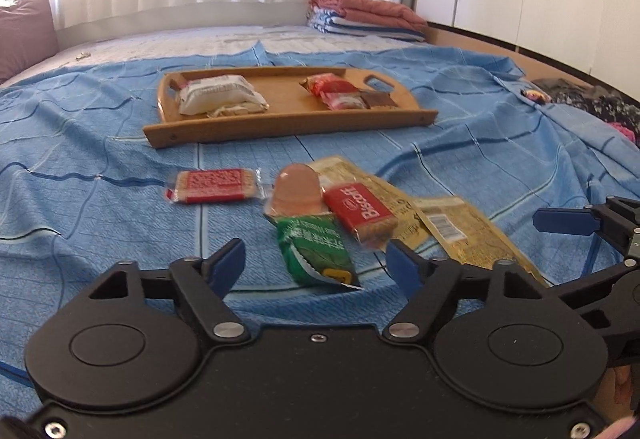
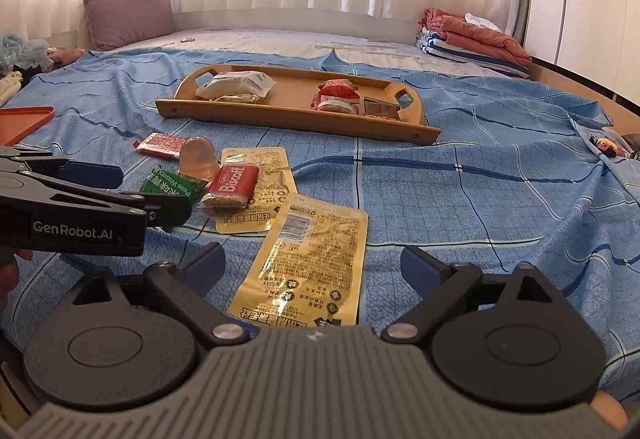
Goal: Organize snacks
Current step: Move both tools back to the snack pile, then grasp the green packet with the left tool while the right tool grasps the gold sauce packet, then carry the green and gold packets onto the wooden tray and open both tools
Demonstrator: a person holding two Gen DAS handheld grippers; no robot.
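A wooden tray [image 1: 288, 125] [image 2: 280, 115] lies on the blue bedspread with a white packet [image 1: 218, 93] at its left and red and brown packets [image 1: 340, 93] at its right. Nearer lie a red cracker pack [image 1: 212, 185], a pink jelly cup [image 1: 298, 189], a green wasabi peas pack [image 1: 316, 249] [image 2: 170, 183], a red Biscoff pack [image 1: 360, 213] [image 2: 232, 185] and two gold pouches [image 2: 308, 263] [image 2: 256, 183]. My left gripper [image 1: 316, 263] is open and empty just over the green pack. My right gripper [image 2: 312, 265] is open and empty over the nearer gold pouch.
An orange tray [image 2: 24, 121] lies at the left edge of the bed. Folded blankets [image 2: 472, 35] sit at the far right, a purple pillow [image 2: 128, 13] at the far left. Dark clothing [image 1: 592, 107] lies at the right bed edge.
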